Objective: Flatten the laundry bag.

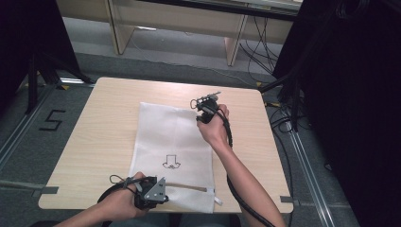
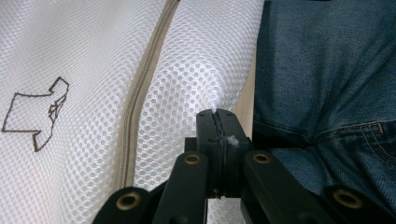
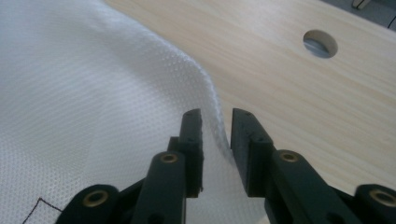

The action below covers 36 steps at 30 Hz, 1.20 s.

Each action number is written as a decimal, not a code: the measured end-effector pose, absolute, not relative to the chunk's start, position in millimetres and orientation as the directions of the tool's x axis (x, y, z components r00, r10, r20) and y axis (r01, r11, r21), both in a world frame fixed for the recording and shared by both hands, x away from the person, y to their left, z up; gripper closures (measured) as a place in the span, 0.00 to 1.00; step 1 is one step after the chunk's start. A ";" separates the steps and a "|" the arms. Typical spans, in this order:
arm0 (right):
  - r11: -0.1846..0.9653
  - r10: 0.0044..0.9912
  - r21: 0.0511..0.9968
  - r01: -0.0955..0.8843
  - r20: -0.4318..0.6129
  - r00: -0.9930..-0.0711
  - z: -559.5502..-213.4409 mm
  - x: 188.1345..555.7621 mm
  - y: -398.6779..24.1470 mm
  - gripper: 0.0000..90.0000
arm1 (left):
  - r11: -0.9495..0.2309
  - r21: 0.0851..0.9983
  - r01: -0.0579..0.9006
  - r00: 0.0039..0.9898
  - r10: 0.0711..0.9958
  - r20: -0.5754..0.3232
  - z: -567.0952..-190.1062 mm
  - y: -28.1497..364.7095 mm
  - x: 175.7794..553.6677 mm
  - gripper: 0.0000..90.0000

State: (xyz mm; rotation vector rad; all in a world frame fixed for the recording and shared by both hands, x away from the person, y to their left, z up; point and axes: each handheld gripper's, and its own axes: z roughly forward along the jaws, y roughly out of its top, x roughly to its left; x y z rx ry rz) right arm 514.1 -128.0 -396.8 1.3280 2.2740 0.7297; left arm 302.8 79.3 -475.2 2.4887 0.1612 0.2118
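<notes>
A white mesh laundry bag point(image 1: 172, 153) lies flat on the pale wooden table point(image 1: 94, 142), its long side running away from me, a small black arrow outline point(image 1: 171, 162) printed on its middle and a beige zipper point(image 1: 187, 187) crossing it close to my edge of the table.

My left claw point(image 1: 153, 191) sits at the near end of the bag, just above the table's front edge. In the left gripper view its jaws are pressed together with a pinch of the white mesh point(image 2: 205, 88) caught between the tips, and the fabric bulges up a little right in front of them. The zipper point(image 2: 140, 93) runs past just to the side of the claw, and beyond the table's edge my jeans point(image 2: 327, 70) show below.

My right claw point(image 1: 204, 112) is at the far right corner of the bag, pointing down at the cloth. Its jaws stand narrowly apart, and the right gripper view shows the raised, curled hem of the bag point(image 3: 212, 116) standing in the gap between them; the pads do not clamp it. Past that corner the bare wood carries a round cable hole point(image 3: 320, 43). My two claws are well apart, one at each end of the bag.
</notes>
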 end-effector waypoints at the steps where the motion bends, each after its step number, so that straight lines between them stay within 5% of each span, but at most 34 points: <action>1: 0.410 0.882 0.619 0.669 -0.082 -0.465 -396.8 514.1 -128.0 0.81 | -0.795 0.603 0.065 0.980 0.166 0.113 -475.2 79.3 302.8 0.99; 9: 0.456 0.845 0.655 0.603 -0.104 -0.525 -381.5 484.3 -142.6 0.80 | -0.803 0.594 0.057 0.980 0.159 0.121 -476.2 76.7 304.8 0.99; 16: 0.501 0.801 0.510 0.699 0.031 -0.597 -414.7 436.3 -175.9 1.00 | -0.800 0.596 0.066 0.980 0.163 0.111 -477.0 73.0 304.5 0.99; 26: 0.521 0.788 0.393 0.758 0.121 -0.604 -453.4 372.8 -192.1 1.00 | -0.809 0.585 0.058 0.982 0.152 0.113 -479.4 66.8 305.3 0.99; 36: 0.552 0.784 0.350 0.757 0.093 -0.614 -473.2 381.0 -185.6 1.00 | -0.804 0.589 0.079 0.982 0.166 0.094 -481.3 66.1 307.1 0.99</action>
